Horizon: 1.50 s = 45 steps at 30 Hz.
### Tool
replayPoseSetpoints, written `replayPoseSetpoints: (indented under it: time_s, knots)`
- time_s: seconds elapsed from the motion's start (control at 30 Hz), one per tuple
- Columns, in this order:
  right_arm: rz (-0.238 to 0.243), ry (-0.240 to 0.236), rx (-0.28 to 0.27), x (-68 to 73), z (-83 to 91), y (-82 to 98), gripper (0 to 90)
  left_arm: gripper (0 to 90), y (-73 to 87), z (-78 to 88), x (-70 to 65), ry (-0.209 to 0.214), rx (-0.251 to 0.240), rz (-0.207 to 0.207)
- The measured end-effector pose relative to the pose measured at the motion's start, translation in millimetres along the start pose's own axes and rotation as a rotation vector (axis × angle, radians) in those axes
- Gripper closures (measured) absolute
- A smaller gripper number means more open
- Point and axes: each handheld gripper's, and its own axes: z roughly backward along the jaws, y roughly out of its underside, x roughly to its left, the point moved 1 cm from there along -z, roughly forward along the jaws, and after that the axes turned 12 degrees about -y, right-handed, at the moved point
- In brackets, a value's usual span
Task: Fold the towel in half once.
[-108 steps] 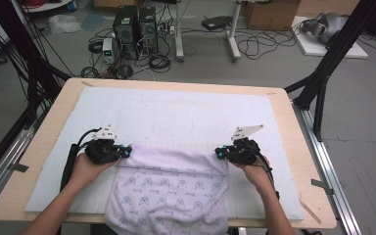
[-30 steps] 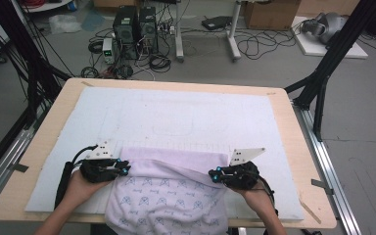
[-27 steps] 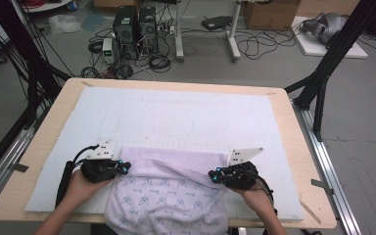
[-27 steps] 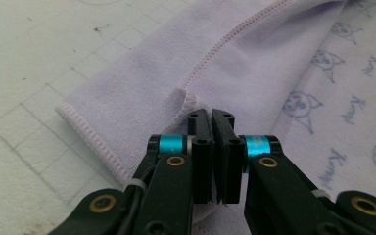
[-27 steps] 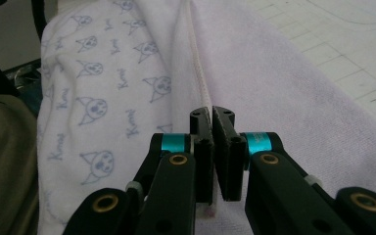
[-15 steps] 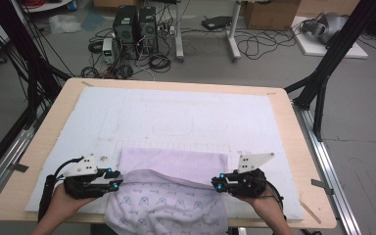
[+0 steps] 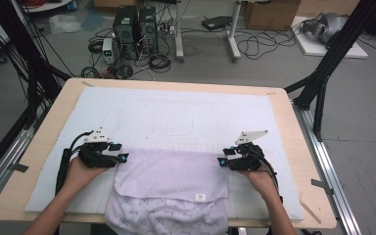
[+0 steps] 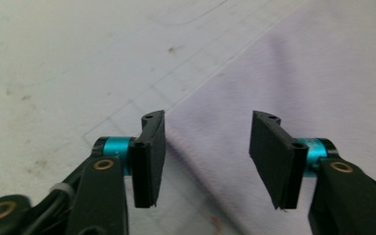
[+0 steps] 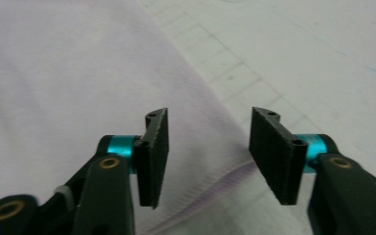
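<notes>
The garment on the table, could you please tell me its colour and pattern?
The garment is pale lilac, its folded-over inside plain, its lower part printed with small blue figures; best in the high view.

No writing, brand, number or sign can be read anywhere. The cloth (image 7: pixel 171 188) carries a small white tag (image 7: pixel 201 197) near its folded edge in the high view, with a faint mark on it, too small to read. The lower layer of the cloth has a repeated bluish print (image 7: pixel 164 215) whose figures are too blurred to tell whether they are letters. The mat (image 7: pixel 186 115) on the worktop (image 7: pixel 293 147) bears faint drawn outlines and a row of ruled squares (image 8: pixel 142 95), without legible figures. The boxes (image 7: pixel 267 12) on the floor beyond show no readable label.
</notes>
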Motion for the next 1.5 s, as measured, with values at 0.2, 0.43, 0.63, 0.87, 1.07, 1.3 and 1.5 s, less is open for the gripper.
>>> replayPoseSetpoints:
  time_s: [0.2,0.43,0.63,0.87,1.07,1.3,1.5]
  knots:
    - [-0.038,0.026,0.029,-12.3,-6.1,6.1,42.8,45.4,3.9,-12.4,9.3,-0.017,0.043,0.045]
    - [-0.006,-0.038,0.037,-7.4,-12.5,6.5,78.6,82.3,2.7,-11.5,7.0,-0.008,0.03,0.008]
    - [0.013,-0.052,0.022,-14.0,-14.8,-1.2,85.2,87.9,-2.5,-12.6,8.0,-0.078,-0.005,0.001]
    - [0.012,0.02,-0.009,-33.7,-10.7,-32.7,85.6,88.1,-35.0,-15.5,24.3,-0.152,-0.053,0.026]
    - [0.016,0.096,-0.049,-57.5,3.9,-68.6,85.6,88.2,-81.0,-15.4,53.0,-0.22,-0.077,0.039]
    - [0.037,0.149,-0.079,-74.8,28.7,-121.3,85.6,88.2,-146.2,-3.9,75.5,-0.28,-0.138,0.023]
    - [0.019,0.172,-0.094,-89.3,34.6,-136.7,72.9,76.2,-157.6,-12.3,81.3,-0.251,-0.123,0.017]
